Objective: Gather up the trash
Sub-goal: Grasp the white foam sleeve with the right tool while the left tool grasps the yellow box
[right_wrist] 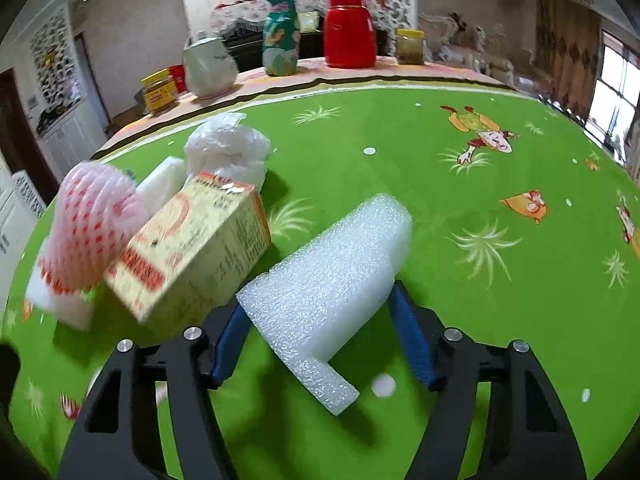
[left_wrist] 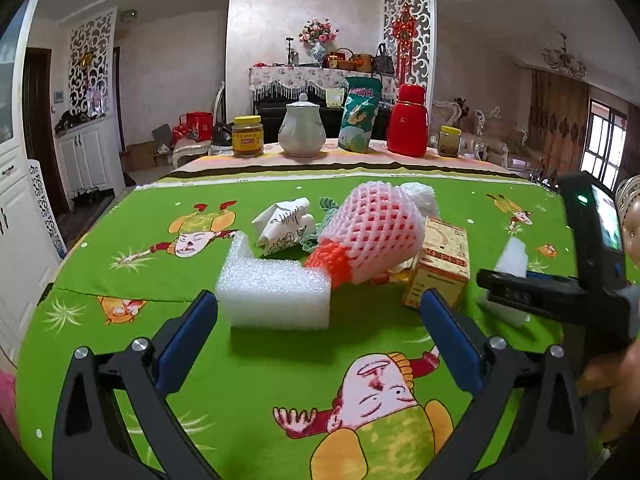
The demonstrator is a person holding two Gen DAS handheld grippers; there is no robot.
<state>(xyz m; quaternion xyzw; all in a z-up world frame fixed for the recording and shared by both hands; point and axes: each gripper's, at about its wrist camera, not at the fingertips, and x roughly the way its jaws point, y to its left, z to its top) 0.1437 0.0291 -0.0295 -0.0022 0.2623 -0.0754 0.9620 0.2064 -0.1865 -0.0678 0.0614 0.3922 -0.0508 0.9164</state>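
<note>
Trash lies on the green cartoon tablecloth (left_wrist: 280,380). A white L-shaped foam block (left_wrist: 274,290) sits just ahead of my open, empty left gripper (left_wrist: 320,312). Behind it are a pink foam fruit net (left_wrist: 376,232), crumpled printed paper (left_wrist: 286,224), a yellow carton (left_wrist: 440,268) and a white plastic bag (left_wrist: 420,194). My right gripper (right_wrist: 320,300) is shut on a second white foam block (right_wrist: 332,276), held between its blue pads (right_wrist: 410,336). The carton (right_wrist: 192,244), the net (right_wrist: 92,224) and the bag (right_wrist: 228,152) lie to its left. The right gripper also shows in the left wrist view (left_wrist: 532,292).
Along the table's far edge stand a yellow-lidded jar (left_wrist: 247,136), a white teapot (left_wrist: 301,128), a green snack bag (left_wrist: 360,116), a red thermos (left_wrist: 408,120) and a small jar (left_wrist: 449,141). Cabinets stand to the left (left_wrist: 24,208).
</note>
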